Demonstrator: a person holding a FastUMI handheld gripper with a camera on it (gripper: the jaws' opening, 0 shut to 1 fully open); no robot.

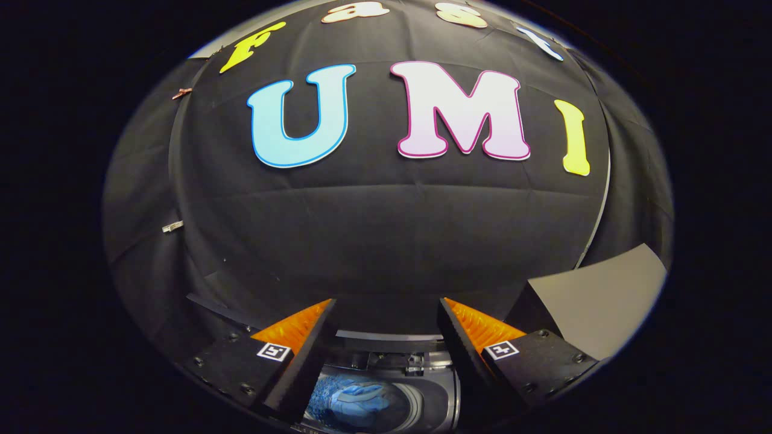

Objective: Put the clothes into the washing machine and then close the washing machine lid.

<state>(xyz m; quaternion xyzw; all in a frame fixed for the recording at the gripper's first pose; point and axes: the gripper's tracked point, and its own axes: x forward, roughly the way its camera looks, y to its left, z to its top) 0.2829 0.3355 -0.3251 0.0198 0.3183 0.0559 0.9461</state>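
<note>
The gripper (386,325) gapes wide, empty, above the washing machine's (434,392) round drum (crumpled blue clothes (356,401) inside).

I see a dim scene: the black cloth wall (386,229) soaks up most of the light and shows only faint creases. Light falls from above and in front. The fisheye bends straight seams into arcs, more strongly toward the rim. The gripper (386,325), fingers spread apart, looks sharp. The blue clothes (353,401) in the washing machine drum (422,404) below look soft and shadowed.
</note>
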